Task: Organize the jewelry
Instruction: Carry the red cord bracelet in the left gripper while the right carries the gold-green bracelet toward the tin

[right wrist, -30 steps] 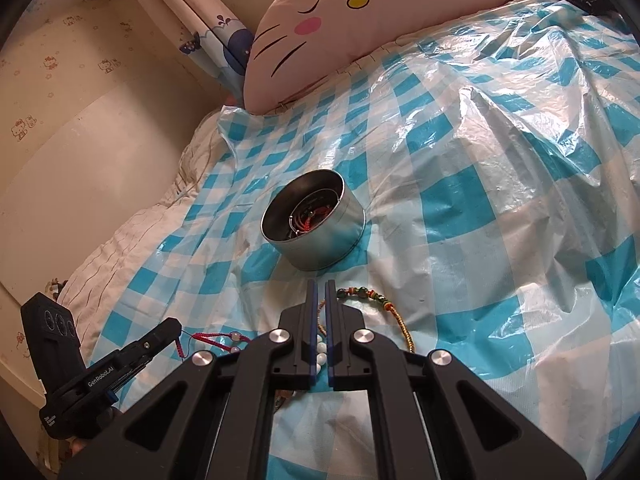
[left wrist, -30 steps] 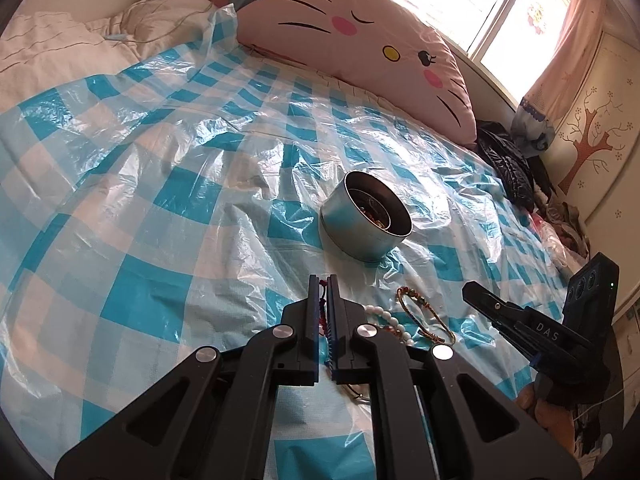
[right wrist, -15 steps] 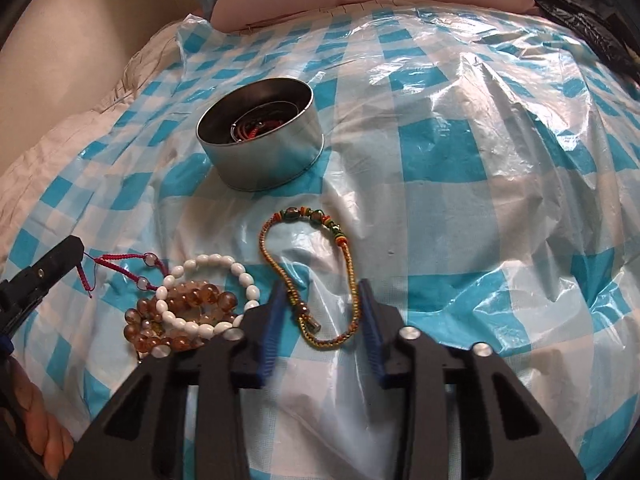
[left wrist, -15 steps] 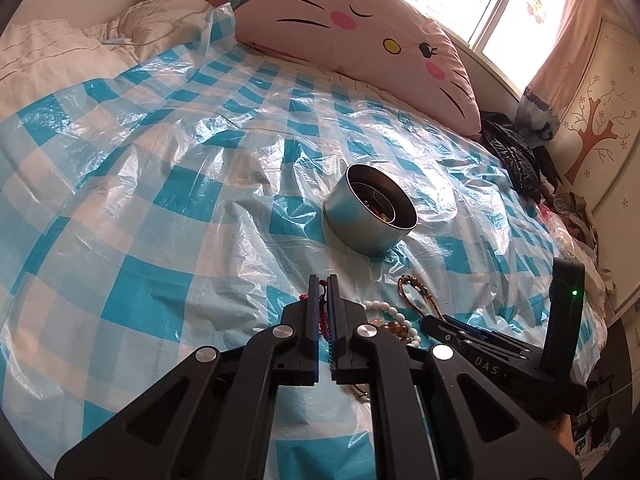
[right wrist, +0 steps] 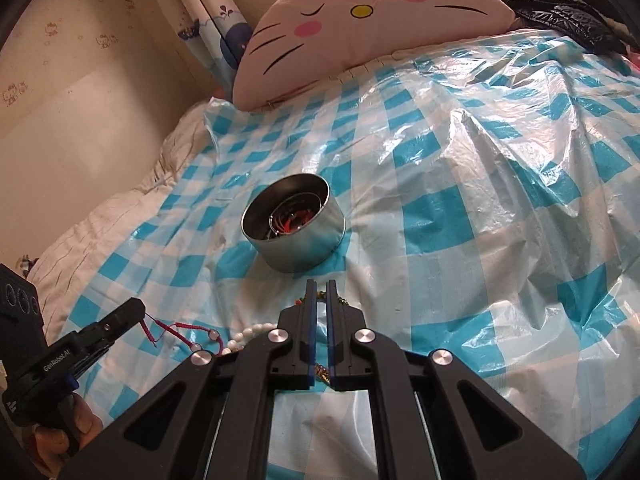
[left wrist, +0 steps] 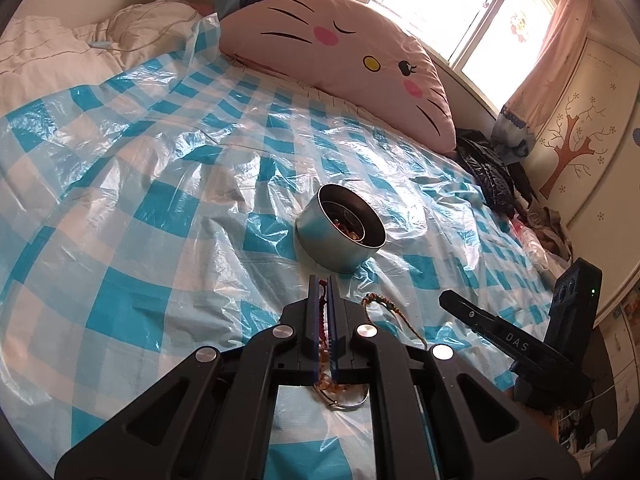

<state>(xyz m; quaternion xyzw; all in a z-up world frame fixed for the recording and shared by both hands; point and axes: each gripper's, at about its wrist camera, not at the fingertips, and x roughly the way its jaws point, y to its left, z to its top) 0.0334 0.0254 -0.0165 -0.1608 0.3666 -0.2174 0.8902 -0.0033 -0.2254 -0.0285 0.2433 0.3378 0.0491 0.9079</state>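
Round silver metal tin (right wrist: 294,226) at 12 o'clock holds several pieces; left gripper (left wrist: 324,300) pinches red cord bracelet (right wrist: 176,330), right gripper (right wrist: 318,300) pinches green-beaded cord bracelet (left wrist: 384,312); white bead bracelet (right wrist: 250,334) remains.

- You've got a blue-and-white checked plastic sheet (left wrist: 168,208) over the bed.
- Pink cat-face pillow (left wrist: 340,60) at the head.
- Black jacket (left wrist: 488,172) beside it.
- Bright window (left wrist: 472,4), pink curtain (left wrist: 556,52).
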